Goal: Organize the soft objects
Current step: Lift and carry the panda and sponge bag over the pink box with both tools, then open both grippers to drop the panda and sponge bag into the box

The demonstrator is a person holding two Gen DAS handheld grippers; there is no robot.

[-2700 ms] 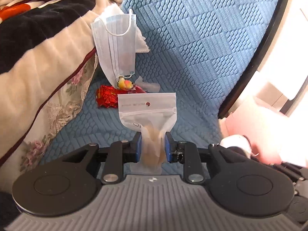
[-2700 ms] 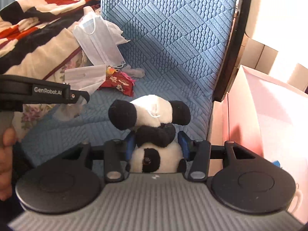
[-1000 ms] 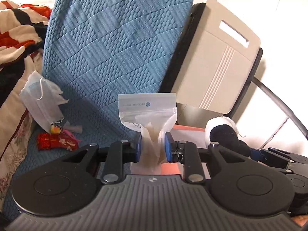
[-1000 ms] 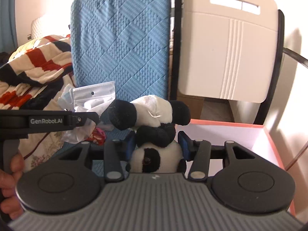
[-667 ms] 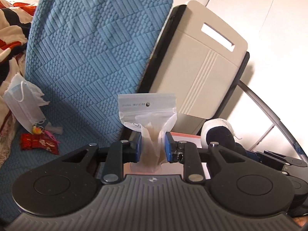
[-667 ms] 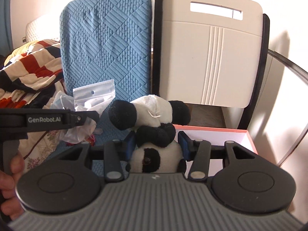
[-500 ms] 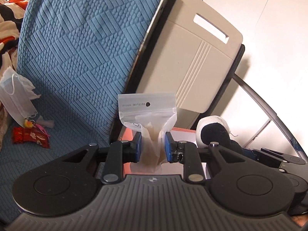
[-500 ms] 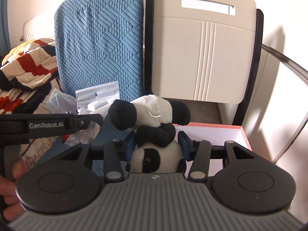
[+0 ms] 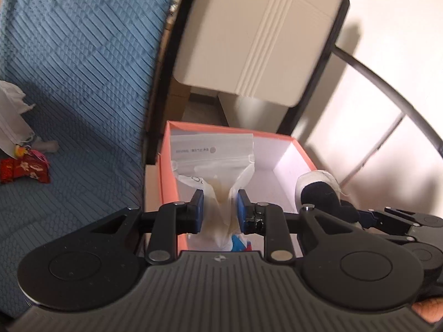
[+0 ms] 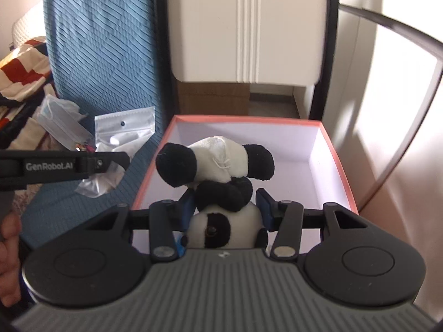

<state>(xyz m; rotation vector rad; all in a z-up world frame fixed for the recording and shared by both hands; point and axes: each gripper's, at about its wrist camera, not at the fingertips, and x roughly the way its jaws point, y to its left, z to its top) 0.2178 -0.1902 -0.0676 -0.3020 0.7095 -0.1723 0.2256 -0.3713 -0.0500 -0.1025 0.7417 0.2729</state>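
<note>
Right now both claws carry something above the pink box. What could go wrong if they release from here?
1. The left claw pinches only the lower part of the plastic pouch, near the left wall of the pink box; the pouch may catch that rim or fall outside.
2. The right claw with the panda plush is close beside the left one; they could bump together.

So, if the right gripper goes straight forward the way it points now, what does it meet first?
Probably the inside of the pink box: the right gripper, shut on the panda plush, points into its opening. Whether it reaches the floor or far wall first is unclear.
</note>
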